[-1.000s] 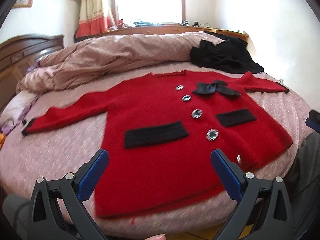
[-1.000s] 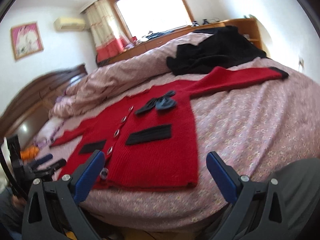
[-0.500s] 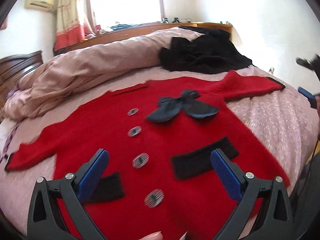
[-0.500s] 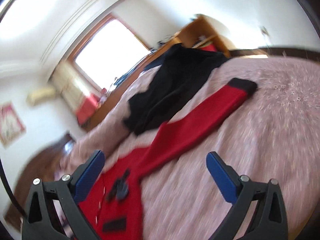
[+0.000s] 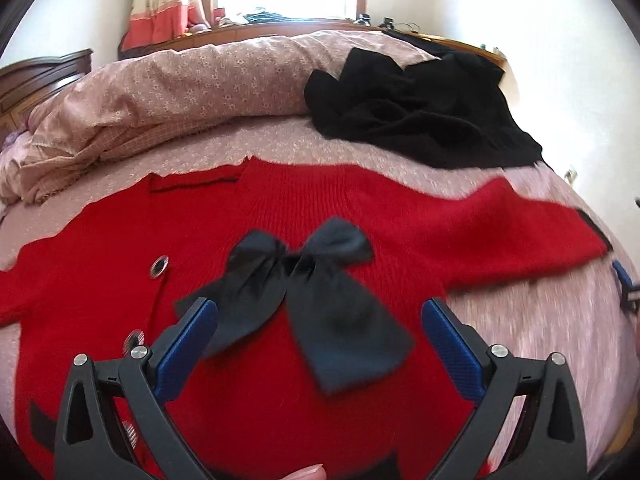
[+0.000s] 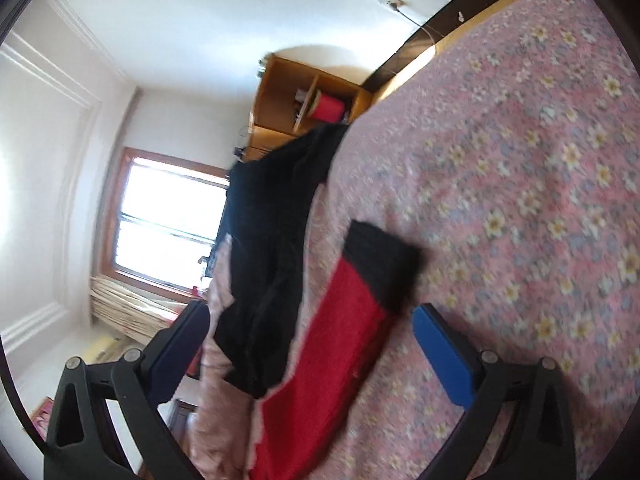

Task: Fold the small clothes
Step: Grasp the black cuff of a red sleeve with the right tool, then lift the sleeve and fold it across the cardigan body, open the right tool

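A small red cardigan (image 5: 120, 272) lies flat and face up on the bed, with a black bow (image 5: 304, 280) and round buttons (image 5: 159, 267) on its chest. My left gripper (image 5: 320, 332) hovers open over the bow, empty. The cardigan's right sleeve (image 6: 336, 344) stretches out with a black cuff (image 6: 384, 264) at its end. My right gripper (image 6: 310, 340), rolled sideways, stands open just short of that cuff, holding nothing. Its blue tip (image 5: 622, 276) shows at the left wrist view's right edge.
A black garment (image 5: 420, 108) lies heaped beyond the sleeve. A rumpled pink floral quilt (image 5: 180, 92) is piled at the back of the bed (image 6: 540, 200). A wooden shelf unit (image 6: 304, 96) and a window (image 6: 168, 216) stand behind.
My left gripper has moved forward over the cardigan from the hem to the bow. My right gripper has swung right, rolled sideways and closed in on the sleeve cuff.
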Available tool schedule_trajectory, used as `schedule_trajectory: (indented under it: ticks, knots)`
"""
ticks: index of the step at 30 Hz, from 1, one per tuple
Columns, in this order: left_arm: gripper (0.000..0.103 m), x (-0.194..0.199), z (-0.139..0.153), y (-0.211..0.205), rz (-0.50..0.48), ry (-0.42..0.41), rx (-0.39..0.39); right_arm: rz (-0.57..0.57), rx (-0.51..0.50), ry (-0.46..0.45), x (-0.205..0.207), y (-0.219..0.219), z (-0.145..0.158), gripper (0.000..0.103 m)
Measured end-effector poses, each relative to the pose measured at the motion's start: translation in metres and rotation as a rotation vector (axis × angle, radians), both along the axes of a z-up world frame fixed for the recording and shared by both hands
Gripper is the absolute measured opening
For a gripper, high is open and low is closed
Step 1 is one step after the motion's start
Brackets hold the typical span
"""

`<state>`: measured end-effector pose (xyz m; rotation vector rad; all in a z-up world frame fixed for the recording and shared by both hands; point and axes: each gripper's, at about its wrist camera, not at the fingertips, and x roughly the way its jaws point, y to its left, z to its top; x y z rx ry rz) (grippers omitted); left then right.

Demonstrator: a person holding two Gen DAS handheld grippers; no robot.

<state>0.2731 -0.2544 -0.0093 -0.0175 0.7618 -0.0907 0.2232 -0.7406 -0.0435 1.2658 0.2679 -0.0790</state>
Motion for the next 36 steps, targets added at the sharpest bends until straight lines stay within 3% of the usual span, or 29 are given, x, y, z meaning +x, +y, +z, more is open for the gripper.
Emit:
schedule_trajectory:
  ticks: [4, 8, 10, 14, 16, 18, 20, 24, 27, 32, 36]
  knots:
    - [0.099, 0.019, -0.001, -0.002, 0.037, 0.002, -0.026, 0.019, -0.047, 0.103, 0.024, 0.003, 0.000, 0.103]
    - [0.099, 0.019, -0.001, 0.006, 0.054, 0.009, -0.052, 0.055, -0.191, 0.329, 0.069, 0.011, 0.007, 0.103]
    - [0.099, 0.015, 0.001, 0.008, 0.049, 0.000, -0.049, 0.057, -0.220, 0.365, 0.089, 0.010, 0.008, 0.103]
    - [0.099, 0.005, 0.007, 0.015, 0.027, -0.031, -0.033, 0.031, -0.167, 0.320, 0.099, -0.006, 0.004, 0.097]
    - [0.099, 0.004, 0.010, 0.020, 0.020, -0.035, -0.037, -0.002, -0.138, 0.308, 0.096, -0.015, 0.000, 0.078]
    - [0.099, 0.004, 0.012, 0.024, 0.021, -0.032, -0.053, -0.003, -0.116, 0.307, 0.090, -0.019, -0.006, 0.035]
    - [0.099, 0.004, 0.015, 0.029, 0.021, -0.028, -0.067, 0.003, -0.074, 0.337, 0.087, -0.020, -0.021, 0.010]
    - [0.099, 0.000, 0.021, 0.035, 0.033, -0.046, -0.069, 0.007, -0.075, 0.312, 0.083, -0.019, -0.023, 0.009]
    - [0.099, -0.001, 0.024, 0.038, 0.032, -0.056, -0.050, 0.006, -0.165, 0.342, 0.087, -0.011, -0.011, 0.009]
    - [0.099, -0.002, 0.029, 0.052, 0.053, -0.072, -0.026, 0.027, -0.271, 0.308, 0.095, 0.006, 0.022, 0.009]
    - [0.099, -0.003, 0.036, 0.074, 0.079, -0.085, -0.024, 0.055, -0.455, 0.332, 0.092, 0.041, 0.058, 0.009]
